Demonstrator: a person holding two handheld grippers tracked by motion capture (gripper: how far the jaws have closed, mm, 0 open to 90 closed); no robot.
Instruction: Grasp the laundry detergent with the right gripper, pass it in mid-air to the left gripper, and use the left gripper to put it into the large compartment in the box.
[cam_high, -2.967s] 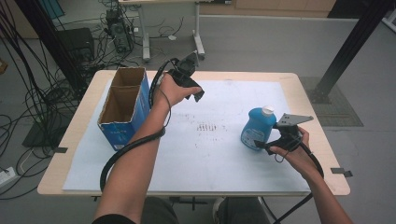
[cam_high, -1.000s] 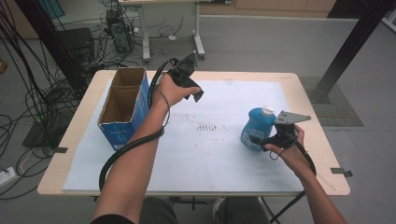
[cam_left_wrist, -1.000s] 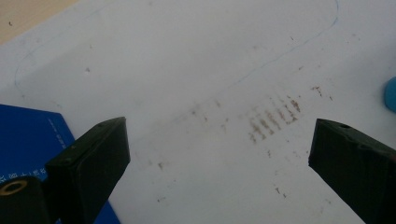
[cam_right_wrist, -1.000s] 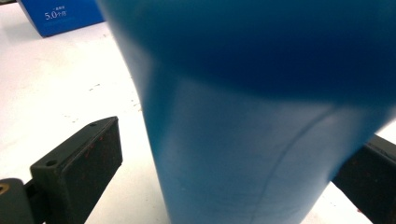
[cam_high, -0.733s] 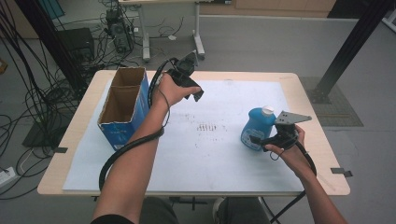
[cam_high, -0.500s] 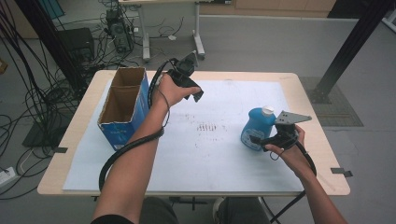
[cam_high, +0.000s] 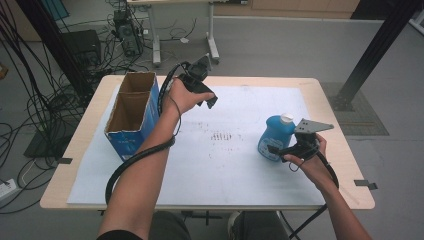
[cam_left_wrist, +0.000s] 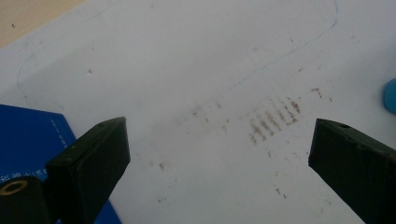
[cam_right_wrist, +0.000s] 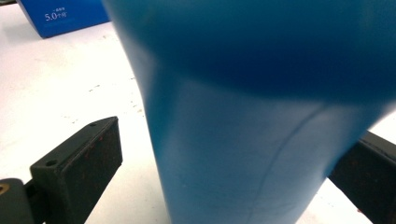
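Two claws are at work over the surface (cam_high: 210, 200), and the action sits with the right claw (cam_high: 274, 148). Its jaws stand spread on either side of the blue bottle (cam_high: 272, 137): in the right gripper view the bottle's body (cam_right_wrist: 252, 140) fills the space between them, a clear gap on the left side, the other jaw just peeking out from behind the blue wall. So that claw is parted around the bottle low down, not pinching it. The bottle stands upright on the white sheet (cam_high: 225, 165), white cap (cam_high: 285, 118) up, directly ahead of the right hand (cam_high: 307, 160).

Over to the left claw (cam_high: 206, 95): it hangs above the sheet with jaws wide apart and nothing between them. Below it, in the left gripper view, lie brown smudges (cam_left_wrist: 271, 119) on the sheet, and a blue corner of the cardboard box (cam_left_wrist: 28, 140) sits beside its left jaw. From above, that open-topped box (cam_high: 131, 115) stands just left of the left hand (cam_high: 182, 97), well apart from the bottle.
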